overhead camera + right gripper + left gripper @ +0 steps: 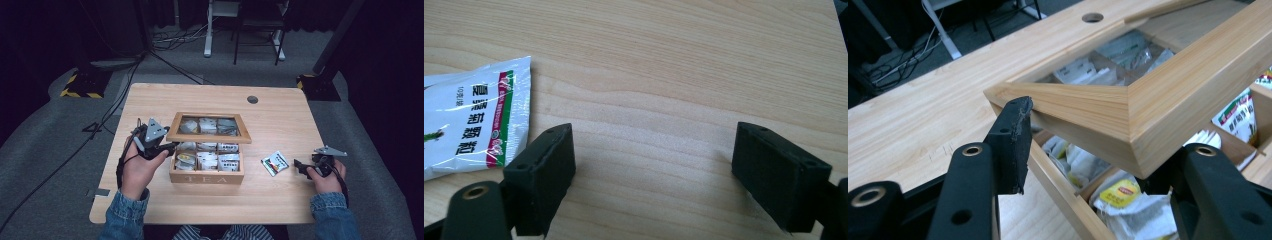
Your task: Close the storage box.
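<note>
A wooden tea box (206, 177) marked TEA stands mid-table, its compartments holding several tea bags (1120, 192). Its glass-windowed lid (207, 137) is raised partway and slants over the box. My left gripper (172, 146) is at the box's left side, open wide. In the left gripper view the lid's front corner (1133, 145) sits between the jaws of the gripper (1110, 135), close above the right one. A white tea packet (275, 162) lies flat to the right of the box. My right gripper (298, 166) is low over the table just right of the packet (469, 130), open and empty (654, 160).
A round cable hole (252, 99) sits near the table's far edge. Bare wood (674, 60) stretches ahead of the right gripper. Beyond the table are grey carpet, cables and stand bases with yellow-black tape (80, 92).
</note>
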A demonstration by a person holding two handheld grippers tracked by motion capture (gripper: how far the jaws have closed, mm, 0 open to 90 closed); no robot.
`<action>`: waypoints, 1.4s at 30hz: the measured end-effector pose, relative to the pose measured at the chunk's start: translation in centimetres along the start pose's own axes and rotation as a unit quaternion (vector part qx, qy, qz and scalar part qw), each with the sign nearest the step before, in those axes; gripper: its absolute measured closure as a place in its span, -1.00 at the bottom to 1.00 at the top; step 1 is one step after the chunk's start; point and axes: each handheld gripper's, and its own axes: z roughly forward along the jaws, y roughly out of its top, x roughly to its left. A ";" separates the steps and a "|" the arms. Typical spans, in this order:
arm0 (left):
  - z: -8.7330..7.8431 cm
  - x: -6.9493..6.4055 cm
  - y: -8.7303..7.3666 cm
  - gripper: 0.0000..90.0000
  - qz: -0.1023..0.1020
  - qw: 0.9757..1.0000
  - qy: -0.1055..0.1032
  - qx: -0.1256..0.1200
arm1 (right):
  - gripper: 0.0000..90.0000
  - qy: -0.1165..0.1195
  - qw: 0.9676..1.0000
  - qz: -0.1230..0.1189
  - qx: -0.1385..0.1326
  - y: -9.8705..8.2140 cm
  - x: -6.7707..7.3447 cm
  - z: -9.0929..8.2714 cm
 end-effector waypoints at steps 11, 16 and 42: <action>-0.3 -0.4 -1.3 0.07 0.010 0.998 -0.021 0.050 | -0.61 -0.003 1.000 0.001 -0.001 -0.1 0.2 -0.1; -0.2 -0.6 -1.6 0.07 0.016 0.997 -0.027 0.070 | -0.61 -0.003 1.000 0.002 0.000 -0.1 0.2 -0.1; -0.3 -1.4 -2.5 0.03 0.035 0.986 -0.070 0.147 | -0.64 -0.002 1.000 0.004 0.001 0.0 0.2 0.0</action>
